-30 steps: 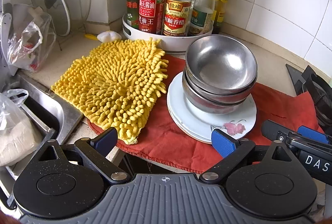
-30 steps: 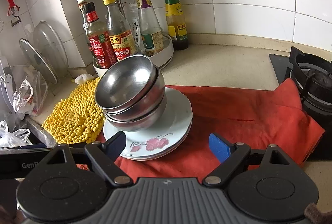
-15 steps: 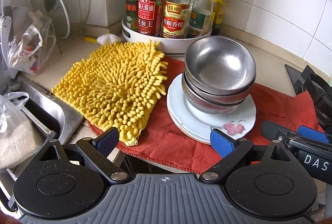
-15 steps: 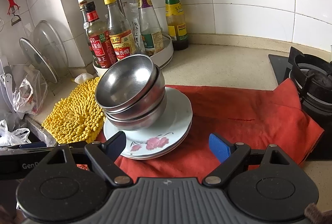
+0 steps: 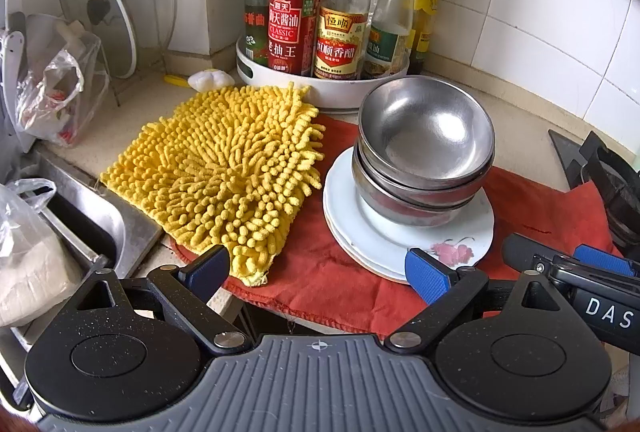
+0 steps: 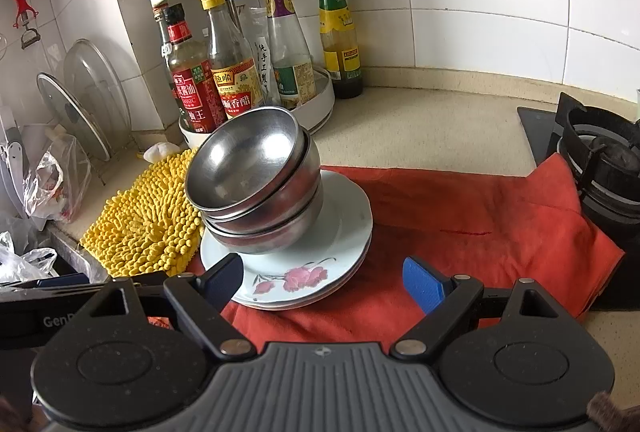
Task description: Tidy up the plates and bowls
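A stack of round steel bowls [image 5: 426,147] is seen nested together, and it stands on a small pile of white round plates with a pink flower print [image 5: 408,238]. The plates rest on a red cloth [image 5: 344,284] that is spread over the beige stone counter [image 6: 432,127]. To the left of the plates, partly over the cloth, a yellow shaggy chenille mat [image 5: 224,175] is laid. Behind it, at the far side, a white round bottle rack [image 5: 320,91] with sauce bottles is placed against the tiled wall. A black gas burner [image 6: 604,159] is found at the right, and a steel sink [image 5: 84,220] at the left.

The left gripper [image 5: 318,270] is held near the counter edge with its jaws wide apart, and nothing is between them. The right gripper [image 6: 322,282] is also held with jaws apart, empty, just in front of the plates.
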The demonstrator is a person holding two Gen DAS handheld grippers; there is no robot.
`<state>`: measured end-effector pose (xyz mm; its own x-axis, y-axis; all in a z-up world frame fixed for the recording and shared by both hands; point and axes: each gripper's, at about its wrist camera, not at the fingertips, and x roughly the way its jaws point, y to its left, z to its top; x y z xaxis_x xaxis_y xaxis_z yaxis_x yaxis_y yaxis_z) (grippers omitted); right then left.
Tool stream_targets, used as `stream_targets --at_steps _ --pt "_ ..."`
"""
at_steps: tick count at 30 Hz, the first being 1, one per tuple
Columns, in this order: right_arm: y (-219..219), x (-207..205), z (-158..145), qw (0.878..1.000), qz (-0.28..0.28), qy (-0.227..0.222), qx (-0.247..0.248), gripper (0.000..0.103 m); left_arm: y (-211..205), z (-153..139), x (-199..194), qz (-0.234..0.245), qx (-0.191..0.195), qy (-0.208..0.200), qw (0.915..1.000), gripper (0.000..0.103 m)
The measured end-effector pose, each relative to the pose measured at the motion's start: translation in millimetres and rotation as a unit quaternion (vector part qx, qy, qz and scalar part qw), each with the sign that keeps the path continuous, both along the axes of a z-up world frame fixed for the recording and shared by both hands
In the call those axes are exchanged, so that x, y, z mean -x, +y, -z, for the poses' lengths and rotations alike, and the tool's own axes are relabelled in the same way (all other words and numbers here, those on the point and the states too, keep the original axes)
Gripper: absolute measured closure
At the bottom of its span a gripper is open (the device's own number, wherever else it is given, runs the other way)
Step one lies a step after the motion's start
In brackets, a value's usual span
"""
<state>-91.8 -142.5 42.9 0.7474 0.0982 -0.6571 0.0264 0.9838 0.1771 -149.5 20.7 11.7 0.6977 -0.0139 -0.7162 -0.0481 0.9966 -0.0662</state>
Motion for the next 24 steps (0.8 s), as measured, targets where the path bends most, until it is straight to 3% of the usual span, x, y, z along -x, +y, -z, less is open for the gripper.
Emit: stream_targets --at_steps 12,15,24 --pt "2 0 -1 1.000 0.004 -0.002 0.005 0.020 1 2 -2 0.011 -0.003 -0.009 0.9999 0.006" --pt "1 0 -1 1.000 0.003 -0.002 0.006 0.020 3 5 -2 0.021 0.001 -0.011 0.9997 0.001" --pt "-10 6 -8 0.999 0.018 -0.031 -0.021 0.019 5 4 -5 0.032 0.018 -0.025 0.9990 0.000"
